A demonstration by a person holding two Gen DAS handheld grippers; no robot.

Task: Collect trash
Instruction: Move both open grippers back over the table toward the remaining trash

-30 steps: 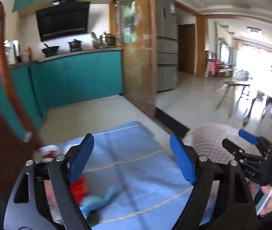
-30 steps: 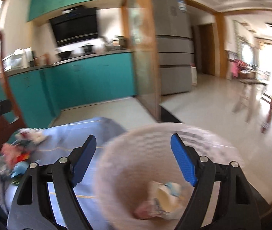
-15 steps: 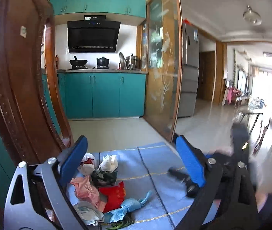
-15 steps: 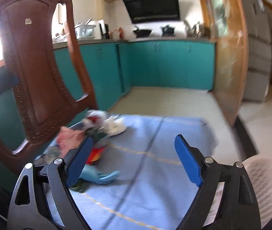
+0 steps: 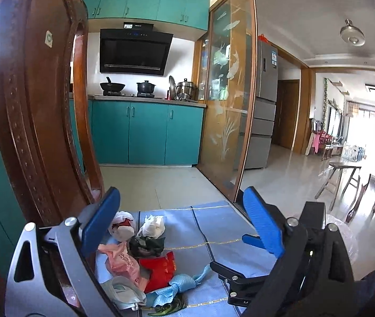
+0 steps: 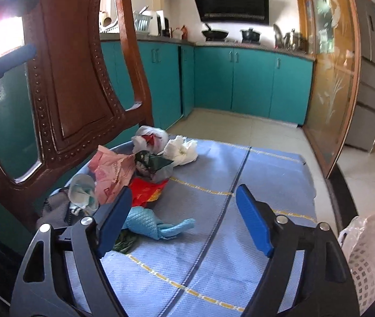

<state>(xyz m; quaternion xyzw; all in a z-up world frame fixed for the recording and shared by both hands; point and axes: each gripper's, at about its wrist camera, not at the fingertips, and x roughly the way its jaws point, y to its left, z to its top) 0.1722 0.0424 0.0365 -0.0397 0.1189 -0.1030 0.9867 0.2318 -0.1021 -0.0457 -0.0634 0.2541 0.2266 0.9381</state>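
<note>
A pile of trash lies on the left of the blue tablecloth (image 6: 253, 174): a pink bag (image 6: 110, 171), a red wrapper (image 6: 145, 191), white crumpled paper (image 6: 181, 150), a dark wrapper (image 6: 151, 162), a white bag with red (image 6: 149, 138), a face mask (image 6: 81, 191) and a blue cloth scrap (image 6: 150, 224). My right gripper (image 6: 182, 222) is open and empty, just right of the pile. My left gripper (image 5: 184, 224) is open and empty above the same pile (image 5: 145, 259). The right gripper's tips (image 5: 240, 282) show in the left wrist view.
A brown wooden chair back (image 6: 63, 74) stands close behind the pile on the left. A white mesh bin with a plastic liner (image 6: 372, 251) sits at the table's right edge. Teal kitchen cabinets (image 5: 147, 132) and a glass sliding door (image 5: 227, 111) lie beyond.
Both grippers have swung left from the white bin toward the trash pile. The pile now sits in front of both, and the bin has slid to the right edge.
</note>
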